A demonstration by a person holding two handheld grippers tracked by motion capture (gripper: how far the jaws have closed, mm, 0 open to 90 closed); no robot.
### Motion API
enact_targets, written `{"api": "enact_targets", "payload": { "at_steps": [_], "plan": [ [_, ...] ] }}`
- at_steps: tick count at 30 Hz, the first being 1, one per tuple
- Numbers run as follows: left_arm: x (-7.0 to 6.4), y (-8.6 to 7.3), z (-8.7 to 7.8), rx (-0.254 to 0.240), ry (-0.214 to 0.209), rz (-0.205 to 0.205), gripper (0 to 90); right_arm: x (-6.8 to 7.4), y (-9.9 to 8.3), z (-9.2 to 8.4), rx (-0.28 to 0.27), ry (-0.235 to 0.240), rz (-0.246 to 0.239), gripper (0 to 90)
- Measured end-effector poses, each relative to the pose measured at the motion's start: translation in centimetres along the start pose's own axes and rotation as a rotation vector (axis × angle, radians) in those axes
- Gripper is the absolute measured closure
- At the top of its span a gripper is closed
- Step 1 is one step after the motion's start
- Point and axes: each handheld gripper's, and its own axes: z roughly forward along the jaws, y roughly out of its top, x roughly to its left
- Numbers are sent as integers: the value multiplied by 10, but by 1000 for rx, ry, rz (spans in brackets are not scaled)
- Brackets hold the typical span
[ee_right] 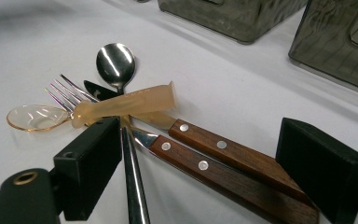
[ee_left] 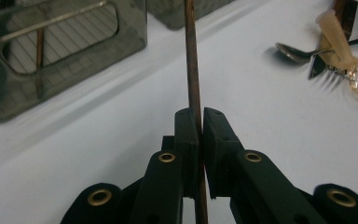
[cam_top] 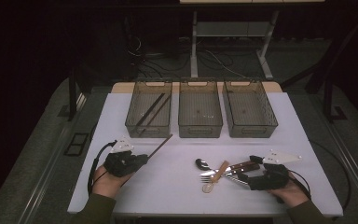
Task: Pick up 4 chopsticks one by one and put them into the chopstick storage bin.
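Now we clamp a wooden chopstick [ee_left: 193,70] in our left gripper [cam_top: 140,158], lifted near the left bin [cam_top: 133,122]; next, drop it beside its mate while our right gripper [ee_right: 205,154] gapes over the knife handles [ee_right: 223,161].

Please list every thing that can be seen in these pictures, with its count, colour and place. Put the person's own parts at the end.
table: 1, white, below all the things.
bins: 3, smoky clear plastic, in a row at the far side of the table.
chopsticks in the left bin: 2, dark brown, lying aslant.
chopstick: 1, brown, clamped in the left tool, tip toward the left bin.
metal spoon: 1, silver, in the cutlery pile near the right tool.
fork: 1, silver, in the same pile.
plastic spoon: 1, clear amber, across the pile.
wooden-handled pieces: 2, brown handles with rivets, in the pile; blades partly hidden.
left tool: 1, black, shut on the chopstick.
right tool: 1, black, jaws open around the handles.
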Motion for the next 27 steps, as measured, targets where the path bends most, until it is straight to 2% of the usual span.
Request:
{"api": "enact_targets", "payload": {
  "at_steps": [9,15,27],
  "plan": [
    [3,10,-5,-51,-9,-5,850,0,0,0,2,0,1,138],
    [10,19,-7,-82,-8,-17,850,0,0,-1,-3,-3,2,138],
    [20,33,-1,-97,-13,-21,850,0,0,-1,1,-4,1,138]
  ]
}}
